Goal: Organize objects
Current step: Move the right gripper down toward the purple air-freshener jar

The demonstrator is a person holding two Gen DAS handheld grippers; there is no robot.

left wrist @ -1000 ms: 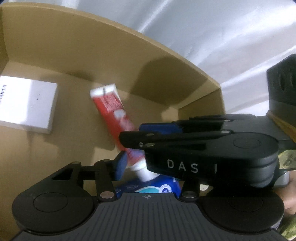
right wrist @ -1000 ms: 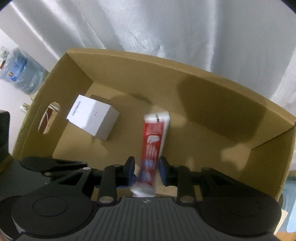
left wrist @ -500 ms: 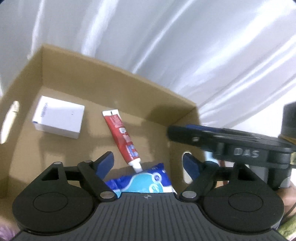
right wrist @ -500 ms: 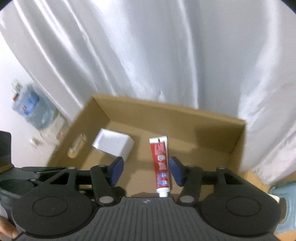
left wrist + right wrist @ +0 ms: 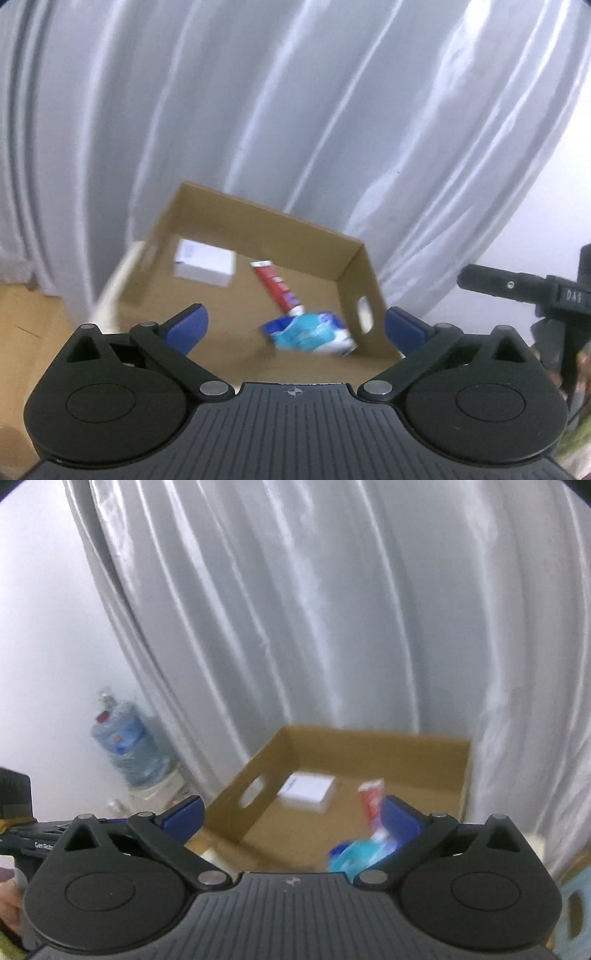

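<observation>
Already in the brown cardboard box [image 5: 354, 266]: white carton [image 5: 205, 267], red toothpaste tube [image 5: 277, 286], blue wipes pack [image 5: 314, 332]. Left gripper [image 5: 293, 326] and right gripper [image 5: 291, 814] opening, nothing between jaws. Unclear what remains.

I see a pale, glossy curtain [image 5: 332, 627] filling the background, a big blue water jug [image 5: 127, 746] standing by the white wall [image 5: 40, 646] at its left edge, and wooden floor [image 5: 33, 321].

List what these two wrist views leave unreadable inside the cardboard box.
- Toothpaste tube, right wrist view: lower end hidden behind that claw's blue pad; blurred.
- Blue packet, right wrist view: partly cut off by the claw body.
- White box, left wrist view: print too small and blurred.
- Cardboard box: near floor hidden by claw bodies.
</observation>
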